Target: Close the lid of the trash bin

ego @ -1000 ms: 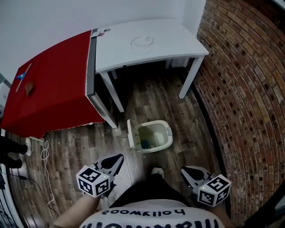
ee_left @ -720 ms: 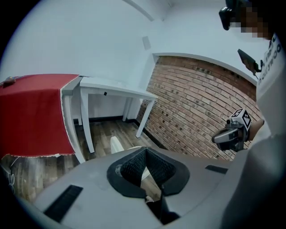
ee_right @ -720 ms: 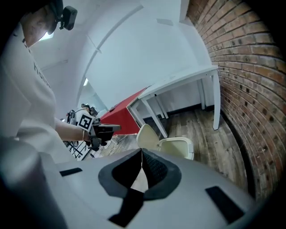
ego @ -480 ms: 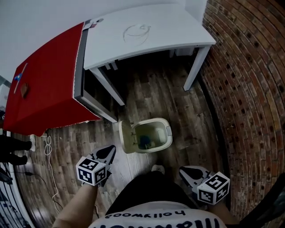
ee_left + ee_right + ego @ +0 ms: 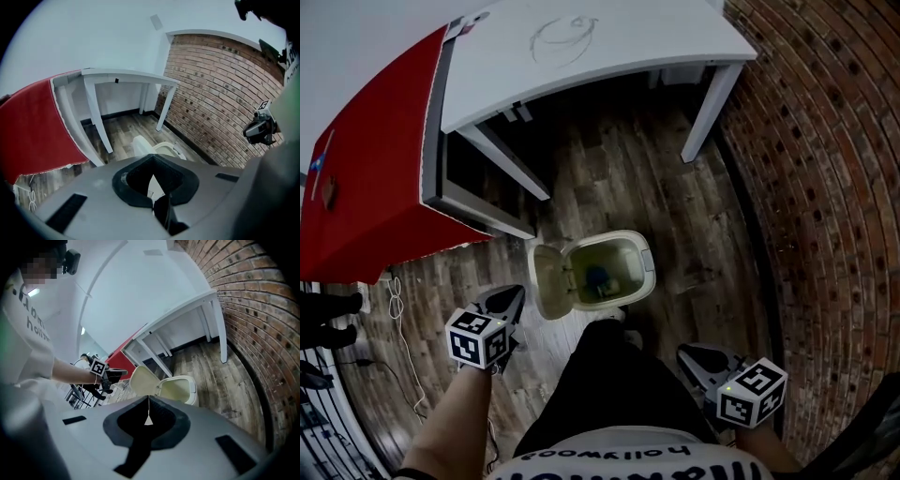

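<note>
The cream trash bin (image 5: 630,272) stands on the wood floor with its lid (image 5: 546,282) swung open to its left; something blue lies inside. My left gripper (image 5: 508,299) is shut and empty, just left of the lid and a little apart from it. My right gripper (image 5: 692,356) is shut and empty, low at the right, well short of the bin. The left gripper view shows the lid (image 5: 139,145) and bin rim (image 5: 165,149) just beyond the left gripper (image 5: 151,161). In the right gripper view, the bin (image 5: 180,389) and lid (image 5: 144,379) lie ahead of the right gripper (image 5: 148,401).
A white table (image 5: 581,47) stands beyond the bin, a red-covered table (image 5: 366,169) to its left. A brick wall (image 5: 825,187) runs along the right. A white cable (image 5: 394,302) lies on the floor at left. My dark trouser leg (image 5: 609,375) is right before the bin.
The view has shifted forward and the bin now sits nearer. My left gripper has moved forward to beside the open lid. The right gripper has stayed low at the right.
</note>
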